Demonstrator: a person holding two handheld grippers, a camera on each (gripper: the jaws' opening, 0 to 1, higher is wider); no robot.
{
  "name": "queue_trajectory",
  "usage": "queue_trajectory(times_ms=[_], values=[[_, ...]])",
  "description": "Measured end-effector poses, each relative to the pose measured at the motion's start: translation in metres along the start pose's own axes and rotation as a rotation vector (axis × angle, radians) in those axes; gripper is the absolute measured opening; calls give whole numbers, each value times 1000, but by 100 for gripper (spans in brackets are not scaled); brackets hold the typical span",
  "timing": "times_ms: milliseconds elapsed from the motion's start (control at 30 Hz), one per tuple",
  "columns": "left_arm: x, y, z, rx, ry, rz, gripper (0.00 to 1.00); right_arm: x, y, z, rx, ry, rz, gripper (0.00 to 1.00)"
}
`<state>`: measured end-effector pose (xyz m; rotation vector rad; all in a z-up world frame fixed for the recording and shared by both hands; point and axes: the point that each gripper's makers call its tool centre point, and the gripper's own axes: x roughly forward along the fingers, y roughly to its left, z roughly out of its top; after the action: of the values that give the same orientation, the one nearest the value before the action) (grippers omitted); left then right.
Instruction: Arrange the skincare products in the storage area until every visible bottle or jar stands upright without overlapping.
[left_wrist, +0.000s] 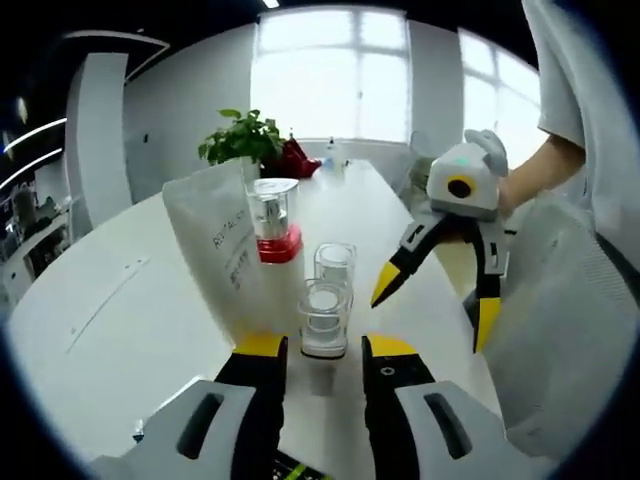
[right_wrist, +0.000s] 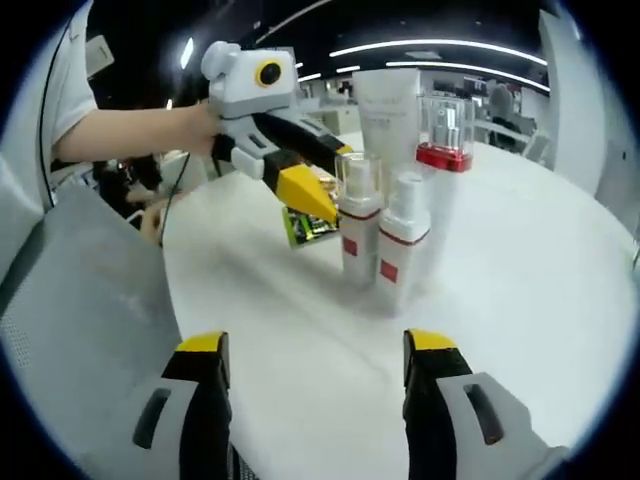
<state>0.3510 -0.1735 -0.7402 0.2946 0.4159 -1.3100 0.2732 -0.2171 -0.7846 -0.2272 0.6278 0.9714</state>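
With my left gripper (left_wrist: 325, 350) and right gripper (right_wrist: 315, 345) both released, I judge the upright clear-capped bottles (right_wrist: 400, 235) light, slick and tippable, best gripped mid-body.

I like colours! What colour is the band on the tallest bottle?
Red, on the tallest bottle; clearest in the left gripper view.

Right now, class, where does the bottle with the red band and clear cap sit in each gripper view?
Left gripper view: the red-banded bottle stands just left of centre, against the white pouch.
Right gripper view: it stands upper right of centre, behind two small spray bottles.
Shared landmark: the white pouch, directly beside it in both.
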Motion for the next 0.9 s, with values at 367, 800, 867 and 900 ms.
queue_trajectory(times_ms=[367,800,867,900], values=[[-28,-9,0,-69,11,59,35,-4,-1,8,11,-16,-18,79],[-73,-24,-21,-311,51,241,72,-9,8,26,17,-62,-22,87],[-83,-24,-24,-342,40,277,77,-10,10,29,15,-66,-22,88],[-85,-25,-24,-347,34,286,80,-10,10,31,14,-70,-21,89]])
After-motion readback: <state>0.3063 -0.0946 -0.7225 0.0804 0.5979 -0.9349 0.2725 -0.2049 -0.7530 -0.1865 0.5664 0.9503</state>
